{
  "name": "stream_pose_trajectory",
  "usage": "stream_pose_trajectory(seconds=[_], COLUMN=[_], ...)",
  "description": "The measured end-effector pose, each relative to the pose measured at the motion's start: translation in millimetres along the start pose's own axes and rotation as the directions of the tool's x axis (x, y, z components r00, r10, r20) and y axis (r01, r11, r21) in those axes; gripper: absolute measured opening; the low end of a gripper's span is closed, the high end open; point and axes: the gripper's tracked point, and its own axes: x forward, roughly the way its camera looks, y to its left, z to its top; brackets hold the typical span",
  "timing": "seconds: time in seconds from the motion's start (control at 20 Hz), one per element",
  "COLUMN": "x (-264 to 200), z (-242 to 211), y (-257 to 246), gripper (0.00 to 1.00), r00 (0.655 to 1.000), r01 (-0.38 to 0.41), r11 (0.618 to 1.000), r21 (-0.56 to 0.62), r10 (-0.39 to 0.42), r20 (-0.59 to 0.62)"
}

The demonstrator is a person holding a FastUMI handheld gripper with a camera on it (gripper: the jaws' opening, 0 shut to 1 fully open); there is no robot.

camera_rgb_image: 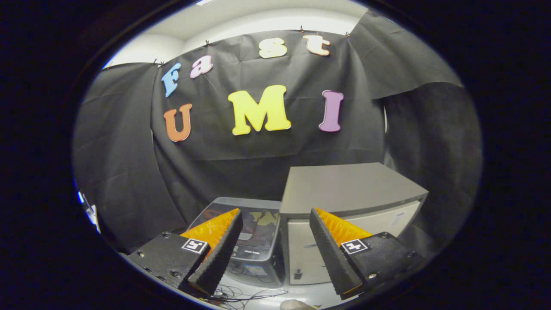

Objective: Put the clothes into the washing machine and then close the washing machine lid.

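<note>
1. a pale table (310, 295) carries everything, showing bare between and below the fingers.
2. a small dark washing machine (254, 241) with a glossy lid stands on it.
3. a grey box-like cabinet (344, 193) stands touching its right side.
4. thin dark cables (245, 295) lie loose in front.

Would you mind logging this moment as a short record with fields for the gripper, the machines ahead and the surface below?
gripper: gripper open, fingers spread apart, nothing between them
washing machine: dark washing machine beyond the fingers, its glossy lid down
neighbour: pale grey box with a flat top, standing right beside the washing machine
surface: white table with thin cables lying just in front of the washing machine
clothes: cannot tell where they are
</note>
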Motion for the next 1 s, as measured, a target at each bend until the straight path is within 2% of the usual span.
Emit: stream_pose_trajectory(seconds=[0.3,0.55,0.8,1.0], x=[-90,-159,-206,-227], z=[-51,-89,-124,-140], y=[-87,-128,-147,-149], gripper=[0.98,0.98,0.98,0.98], r00=[0.991,0.975,0.973,0.972], r01=[0.136,0.215,0.226,0.23], r11=[0.99,0.976,0.973,0.972], r21=[-0.02,-0.022,-0.041,-0.052], r10=[-0.137,-0.213,-0.224,-0.227], r20=[-0.002,0.057,0.049,0.051])
